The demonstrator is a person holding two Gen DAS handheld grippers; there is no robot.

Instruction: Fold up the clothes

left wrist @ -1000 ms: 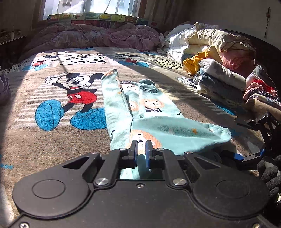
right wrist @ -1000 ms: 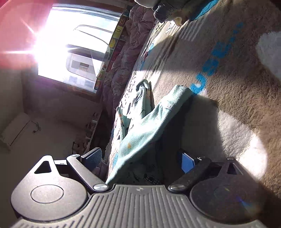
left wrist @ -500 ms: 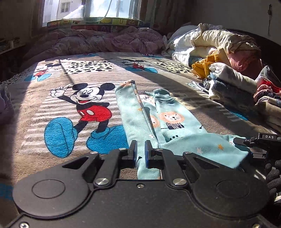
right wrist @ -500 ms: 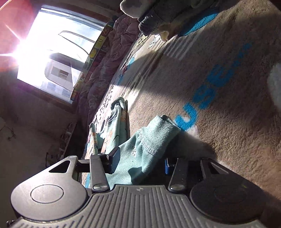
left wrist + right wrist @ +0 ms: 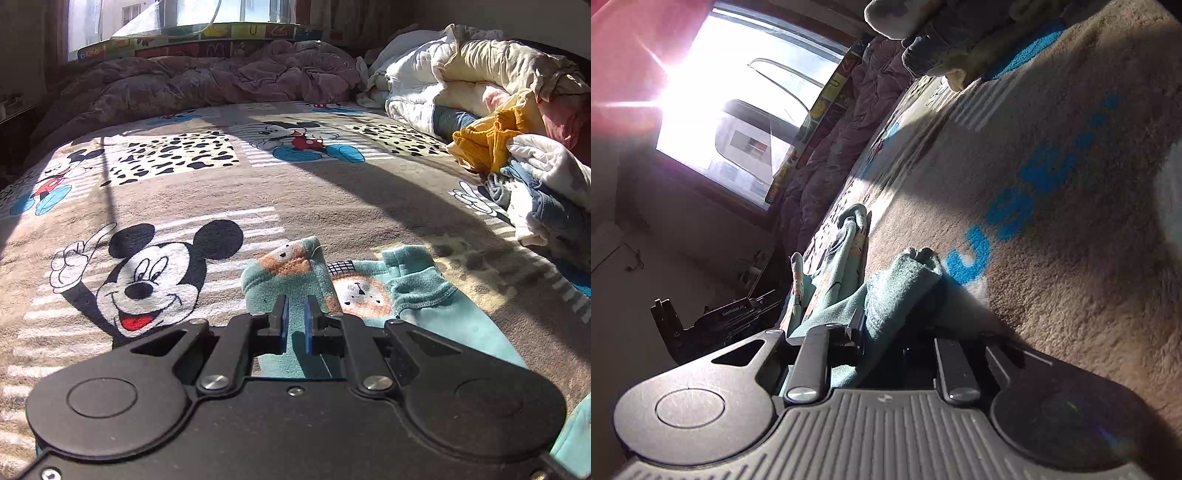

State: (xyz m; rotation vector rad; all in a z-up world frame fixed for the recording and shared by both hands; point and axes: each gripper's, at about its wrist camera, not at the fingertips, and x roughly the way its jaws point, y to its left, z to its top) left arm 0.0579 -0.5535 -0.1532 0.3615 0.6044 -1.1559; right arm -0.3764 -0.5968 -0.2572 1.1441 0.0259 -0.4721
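The left gripper (image 5: 295, 322) has its blue-padded jaws drawn close together on a fold of the teal lion-print pyjama trousers (image 5: 436, 314), and the pinched cloth stands up just beyond its fingertips as a rounded hump with an orange lion patch on it. The rest of the trousers spreads ahead and to the right of this gripper: a lion face lies just right of the fingertips and a ribbed teal cuff sits a little farther right. All of it rests on the Mickey Mouse blanket (image 5: 332, 206), whose large printed face is to the left of the gripper. A pile of clothes (image 5: 517, 155) is heaped far off to its right, and a rumpled purple quilt (image 5: 207, 81) lies across the far end of the bed.

The right gripper (image 5: 897, 332) is rolled on its side. Its jaws have just been closing, and they now clamp a bunched teal edge of the same trousers, which sticks out past the fingertips in a thick roll. Beyond that roll the legs run away from the gripper along the blanket toward the bright window (image 5: 738, 110). The left gripper shows at the left edge of the right wrist view, beside the trousers.
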